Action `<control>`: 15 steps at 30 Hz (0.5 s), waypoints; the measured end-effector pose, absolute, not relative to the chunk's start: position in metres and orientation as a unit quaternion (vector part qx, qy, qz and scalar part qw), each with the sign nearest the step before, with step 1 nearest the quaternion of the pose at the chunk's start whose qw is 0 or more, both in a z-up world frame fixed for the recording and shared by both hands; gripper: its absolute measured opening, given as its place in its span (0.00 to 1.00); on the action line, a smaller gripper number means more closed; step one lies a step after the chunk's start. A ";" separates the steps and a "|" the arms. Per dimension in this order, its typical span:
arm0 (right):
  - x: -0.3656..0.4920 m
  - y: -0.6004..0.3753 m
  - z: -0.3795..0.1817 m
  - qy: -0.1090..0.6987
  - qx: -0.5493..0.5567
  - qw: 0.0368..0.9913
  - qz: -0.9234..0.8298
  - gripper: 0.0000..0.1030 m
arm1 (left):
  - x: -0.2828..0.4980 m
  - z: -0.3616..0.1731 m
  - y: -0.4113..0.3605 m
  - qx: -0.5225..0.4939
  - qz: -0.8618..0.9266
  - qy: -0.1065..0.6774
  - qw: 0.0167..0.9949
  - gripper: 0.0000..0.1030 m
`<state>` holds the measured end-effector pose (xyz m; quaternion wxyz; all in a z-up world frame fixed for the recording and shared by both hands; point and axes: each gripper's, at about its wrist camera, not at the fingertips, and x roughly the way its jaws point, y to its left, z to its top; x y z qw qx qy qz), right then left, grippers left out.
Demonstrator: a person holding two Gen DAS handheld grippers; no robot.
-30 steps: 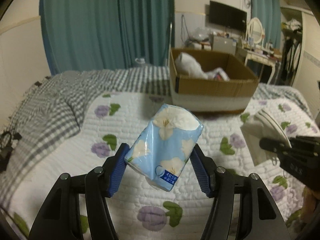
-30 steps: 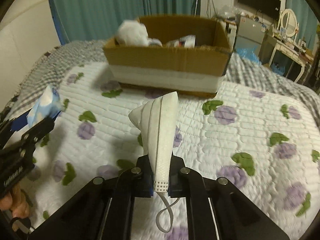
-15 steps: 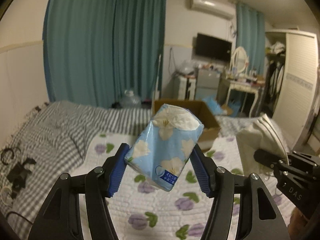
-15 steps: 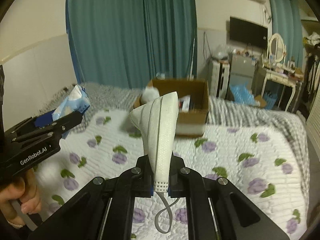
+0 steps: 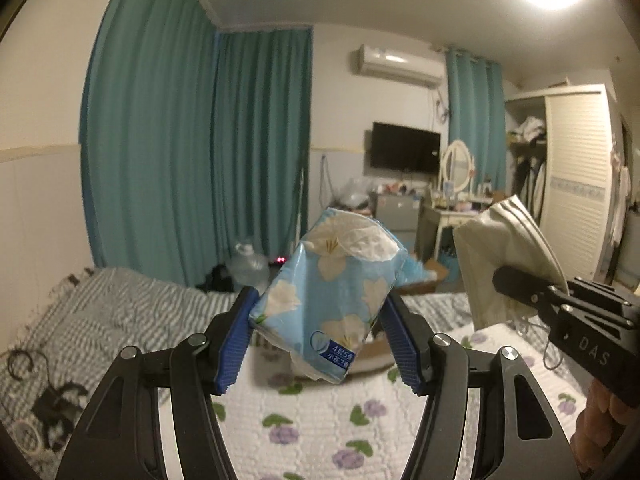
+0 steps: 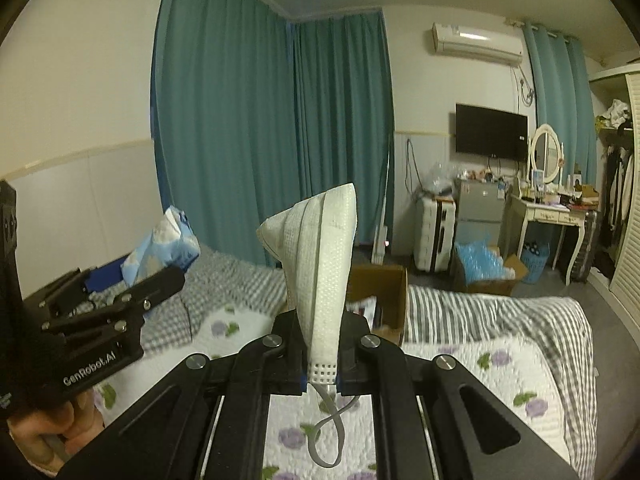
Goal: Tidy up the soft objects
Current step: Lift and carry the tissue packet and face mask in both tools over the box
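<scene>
My left gripper is shut on a blue tissue pack printed with white flowers, its blue pads pressing both sides; the pack tilts to the right, high above the bed. My right gripper is shut on a folded white face mask, which stands upright with its ear loop dangling below. The mask also shows at the right of the left wrist view, and the tissue pack at the left of the right wrist view. The cardboard box sits on the bed behind the mask, mostly hidden.
A flowered white quilt over a grey checked blanket covers the bed. Teal curtains hang behind. A water jug, a dressing table, a small fridge and a wardrobe stand beyond the bed.
Both grippers have risen well above the bed and tipped up toward level, each keeping its hold. The box has dropped low in both views and is largely hidden behind the held things.
</scene>
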<state>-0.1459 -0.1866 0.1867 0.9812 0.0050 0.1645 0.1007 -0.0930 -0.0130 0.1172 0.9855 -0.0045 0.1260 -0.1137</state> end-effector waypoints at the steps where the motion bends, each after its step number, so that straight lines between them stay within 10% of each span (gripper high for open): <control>1: -0.144 -0.188 0.192 0.158 0.007 0.982 0.101 0.08 | -0.092 0.120 -0.015 -0.004 -0.114 0.122 0.986 0.59; 15: -0.084 -0.187 0.222 0.118 -0.006 0.989 0.091 0.08 | -0.030 0.132 -0.021 -0.016 -0.108 0.105 0.988 0.59</control>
